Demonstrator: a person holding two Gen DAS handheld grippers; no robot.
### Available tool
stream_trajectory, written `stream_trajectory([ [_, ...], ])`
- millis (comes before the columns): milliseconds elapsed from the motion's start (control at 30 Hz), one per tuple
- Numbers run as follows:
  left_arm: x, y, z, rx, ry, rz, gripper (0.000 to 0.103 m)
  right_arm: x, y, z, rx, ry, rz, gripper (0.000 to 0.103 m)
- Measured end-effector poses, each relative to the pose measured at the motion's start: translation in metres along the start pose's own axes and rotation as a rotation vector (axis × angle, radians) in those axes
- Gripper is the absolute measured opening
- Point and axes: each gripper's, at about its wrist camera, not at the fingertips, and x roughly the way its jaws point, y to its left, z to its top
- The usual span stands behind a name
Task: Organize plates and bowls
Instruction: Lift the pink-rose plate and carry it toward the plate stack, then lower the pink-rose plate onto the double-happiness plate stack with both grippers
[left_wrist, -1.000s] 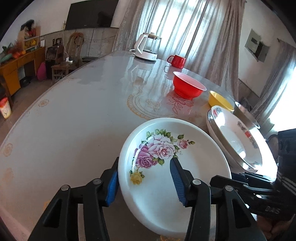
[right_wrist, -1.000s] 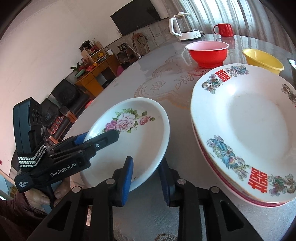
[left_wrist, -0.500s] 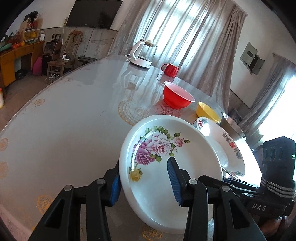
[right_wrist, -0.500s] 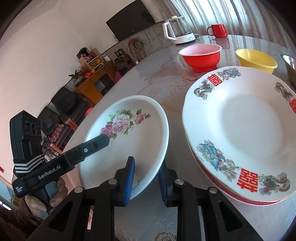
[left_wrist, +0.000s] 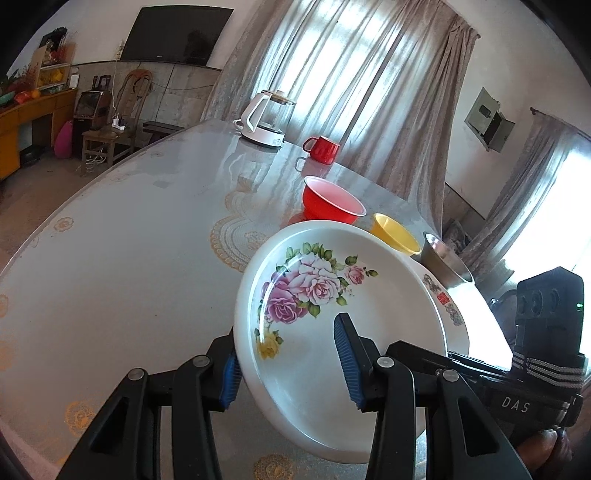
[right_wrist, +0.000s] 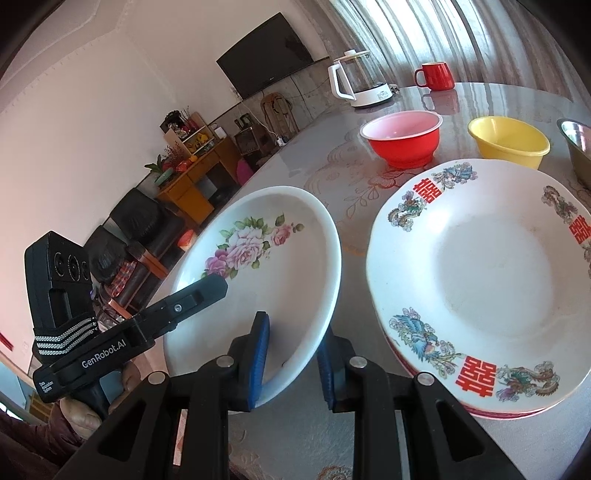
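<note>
The white oval plate with pink roses painted on it (left_wrist: 343, 332) is up off the worktop (left_wrist: 122, 266), tilted, with both tongs clenched on its near rim. The left tongs (left_wrist: 291, 373) bite the rim with one blue pad inside the dish and the other underneath its left edge; the right tongs (right_wrist: 291, 358) pinch the rim at its right corner the same way, one pad inside and one below. Compared with a second ago the plate sits higher and further to the right, so that in the left wrist view it now covers most of the big round white plate with red characters and birds round its rim (right_wrist: 484, 277), where before the two lay side by side. That big plate rests on top of another with a red rim, just beside the lifted one. Behind them stand a red plastic bowl with a pale pink inside (right_wrist: 402, 138), a yellow plastic bowl (right_wrist: 508, 142) next to it, and a steel bowl (left_wrist: 445, 260) at the far right, partly cut off. Further back on the glossy grey worktop are a red mug (left_wrist: 323, 149) and a white-based glass kettle (left_wrist: 267, 118). A hand (right_wrist: 79, 415) grips the left handle below the plate.
</note>
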Motion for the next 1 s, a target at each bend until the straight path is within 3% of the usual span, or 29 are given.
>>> stream_trajectory([
  [467, 0.023, -0.055, 0.027, 0.107, 0.004, -0.088, 0.045, -0.044, -0.020, 0.010, 0.048, -0.125, -0.060, 0.025],
  [867, 0.079, -0.112, 0.034, 0.226, 0.085, -0.137, 0.045, -0.074, -0.076, 0.005, 0.263, -0.151, -0.171, 0.028],
  [1000, 0.096, -0.121, 0.032, 0.224, 0.124, -0.139, 0.045, -0.077, -0.087, 0.004, 0.304, -0.144, -0.213, 0.030],
])
